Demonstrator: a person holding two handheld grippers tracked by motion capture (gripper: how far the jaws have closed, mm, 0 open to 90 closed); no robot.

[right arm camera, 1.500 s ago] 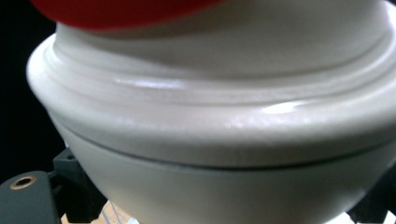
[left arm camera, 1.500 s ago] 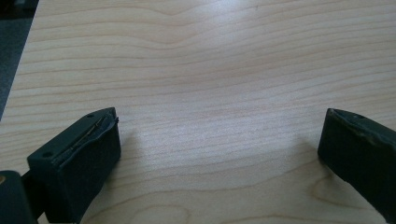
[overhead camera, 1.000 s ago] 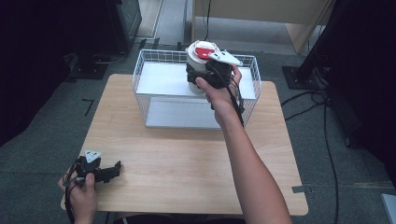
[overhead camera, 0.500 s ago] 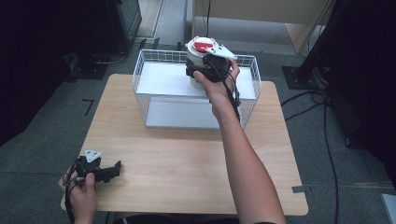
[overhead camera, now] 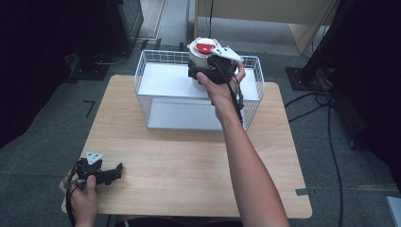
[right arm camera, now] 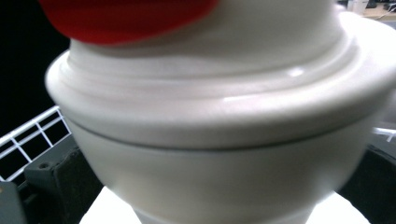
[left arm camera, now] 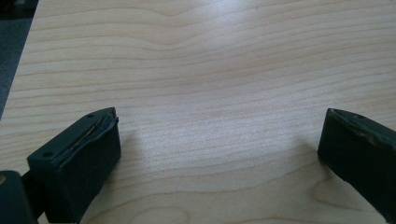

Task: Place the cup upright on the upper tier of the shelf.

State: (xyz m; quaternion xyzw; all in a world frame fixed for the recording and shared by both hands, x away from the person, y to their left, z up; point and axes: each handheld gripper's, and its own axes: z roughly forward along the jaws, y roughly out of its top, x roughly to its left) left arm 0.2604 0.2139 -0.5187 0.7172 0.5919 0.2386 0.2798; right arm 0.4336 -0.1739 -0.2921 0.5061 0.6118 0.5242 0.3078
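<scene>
A white lidded pot (overhead camera: 201,59) with a red knob (overhead camera: 204,47) hangs over the far part of the white wire basket (overhead camera: 156,61). My right gripper (overhead camera: 201,73) is shut on the pot's body, one jaw on each side. Up close in the right gripper view, the pot (right arm camera: 224,140) has a rounded lid rim and the red knob (right arm camera: 126,18) sits on top. My left gripper (overhead camera: 113,174) rests open on the wooden table (overhead camera: 189,165) at the near left corner. Nothing lies between the left gripper's fingertips (left arm camera: 219,154), just bare wood (left arm camera: 210,70).
The basket has a white floor (overhead camera: 184,116) and stands at the far middle of the table. Dark floor, black cables (overhead camera: 326,109) and stands (overhead camera: 307,75) surround the table. The table's left edge (left arm camera: 18,70) runs near the left gripper.
The right gripper with the pot has shifted slightly left and farther back over the basket. The left gripper has stayed put.
</scene>
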